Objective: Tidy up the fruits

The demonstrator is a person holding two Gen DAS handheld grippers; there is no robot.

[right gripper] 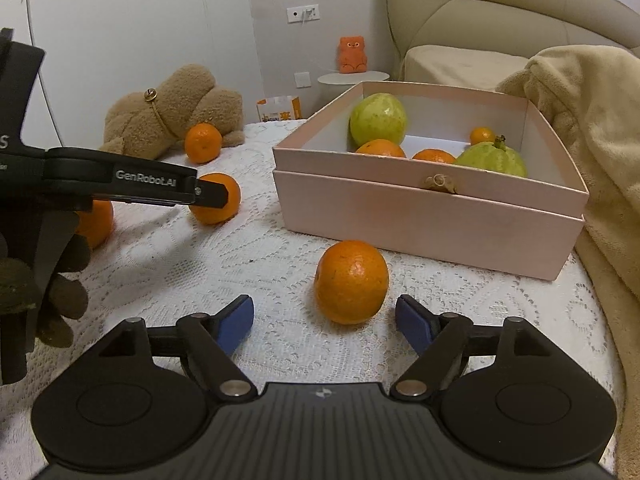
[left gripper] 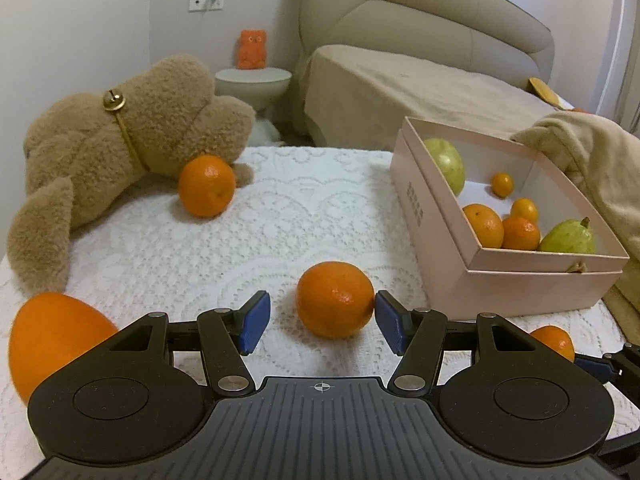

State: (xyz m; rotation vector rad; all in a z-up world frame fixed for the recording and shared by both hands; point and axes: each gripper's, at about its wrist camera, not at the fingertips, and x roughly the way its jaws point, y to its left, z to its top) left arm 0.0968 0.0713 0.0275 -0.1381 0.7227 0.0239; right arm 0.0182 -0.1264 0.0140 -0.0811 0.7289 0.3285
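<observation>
The left gripper (left gripper: pixel 322 316) has its blue fingers (left gripper: pixel 253 322) apart, with an orange (left gripper: pixel 335 300) sitting on the lace-covered surface (left gripper: pixel 152 248) between them; the right-hand pad touches the fruit's side, while the left-hand pad stands clear of it, so nothing is clamped. The right gripper (right gripper: pixel 325 320) has its fingers (right gripper: pixel 236 322) spread wide as well, and a second orange (right gripper: pixel 351 282) rests on the surface just beyond the tips, touched by neither pad. The pink box (left gripper: pixel 440 256) stands to the right in the left wrist view and holds two green guavas (left gripper: pixel 446 164) and several small oranges (left gripper: pixel 520 234). Only the left wrist view shows a large orange (left gripper: pixel 52 336) close at the lower left edge, partly hidden behind the gripper body, and the second orange peeking out at the lower right beside the tip of the other tool. Only the right wrist view shows the left gripper from the side, black and marked with lettering, gripped by a dark-gloved hand (right gripper: pixel 52 300), with its tip overlapping the first orange. Both views show a brown plush toy (left gripper: pixel 112 152) lying at the far left of the surface, with another orange (left gripper: pixel 207 186) resting against it. A beige blanket (right gripper: pixel 580 120) is heaped to the right of the box.
</observation>
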